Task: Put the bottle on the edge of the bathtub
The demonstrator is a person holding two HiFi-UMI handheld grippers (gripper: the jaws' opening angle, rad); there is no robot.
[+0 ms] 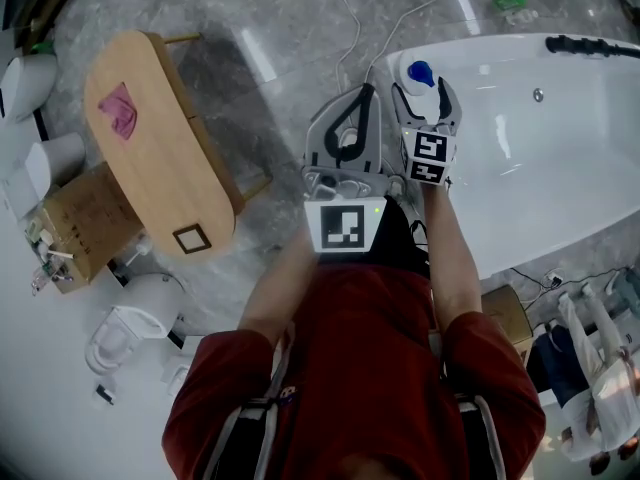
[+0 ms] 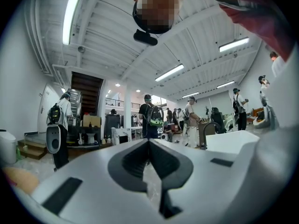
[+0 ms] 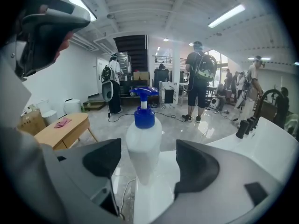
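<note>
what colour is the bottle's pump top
Blue pump top on a white bottle; clearest in the right gripper view.

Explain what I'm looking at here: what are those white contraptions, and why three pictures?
No robot here: a person in a red shirt holds a hand-operated gripper in each hand. One picture looks down from a camera on their head; the other two come from cameras riding on each gripper. The right gripper has its fingers open around a white bottle with a blue pump, which stands on the bathtub edge, untouched. The left gripper is shut and empty. Off to the side is a wooden table with a pink cloth.
</note>
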